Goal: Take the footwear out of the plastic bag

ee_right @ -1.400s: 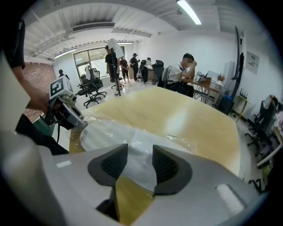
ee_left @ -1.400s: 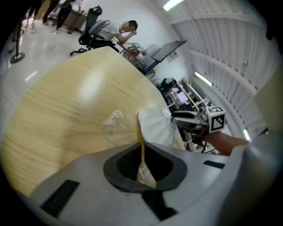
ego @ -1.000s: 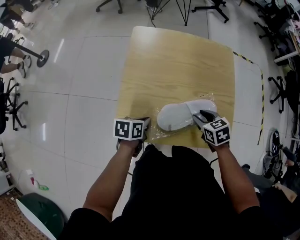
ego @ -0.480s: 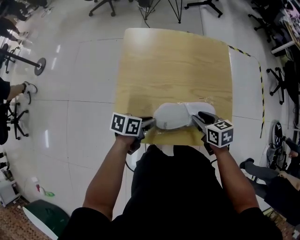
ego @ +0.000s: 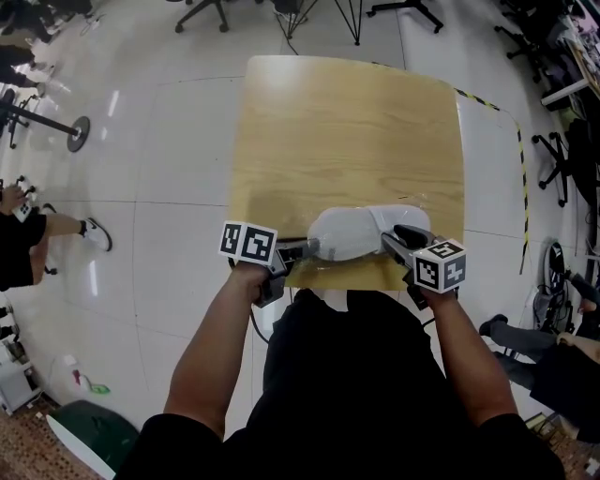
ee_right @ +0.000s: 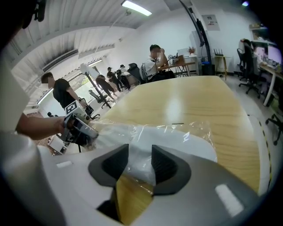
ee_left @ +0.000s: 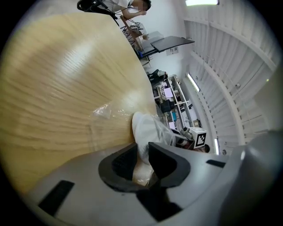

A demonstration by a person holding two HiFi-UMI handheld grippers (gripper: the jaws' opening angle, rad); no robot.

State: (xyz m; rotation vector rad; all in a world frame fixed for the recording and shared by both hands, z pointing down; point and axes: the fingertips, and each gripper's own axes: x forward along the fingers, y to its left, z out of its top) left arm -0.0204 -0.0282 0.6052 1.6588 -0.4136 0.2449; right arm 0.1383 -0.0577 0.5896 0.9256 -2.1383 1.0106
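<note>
Down below, the shiny white floor [ego: 169,187] fills the room, with office chairs [ego: 211,9] standing far off. A light wooden worktop [ego: 347,131] stands on the floor, and most of it is bare. The person's two bare arms [ego: 216,347] reach out to its near edge.

At that near edge lies a clear plastic bag [ego: 419,201], flat and crinkly. A white slipper [ego: 349,232] is inside the bag, so it is not out yet. The bag and slipper lie between the two grippers.

The left gripper [ego: 305,251] is at the left end of the slipper and points across toward it. In the left gripper view, its dark fingers [ee_left: 170,163] have just been opening. The tip of the slipper, wrapped in plastic, pokes in between them, and they look let go, not squeezing.

The right gripper [ego: 398,234] is at the right end, pointing down at the bag. In the right gripper view, its fingers [ee_right: 168,170] stand wide apart and have just opened a bit more. Crumpled plastic from the bag sits loose between them, with the white slipper just past their tips.

Each gripper has a cube with black and white squares [ego: 247,242] on top.
</note>
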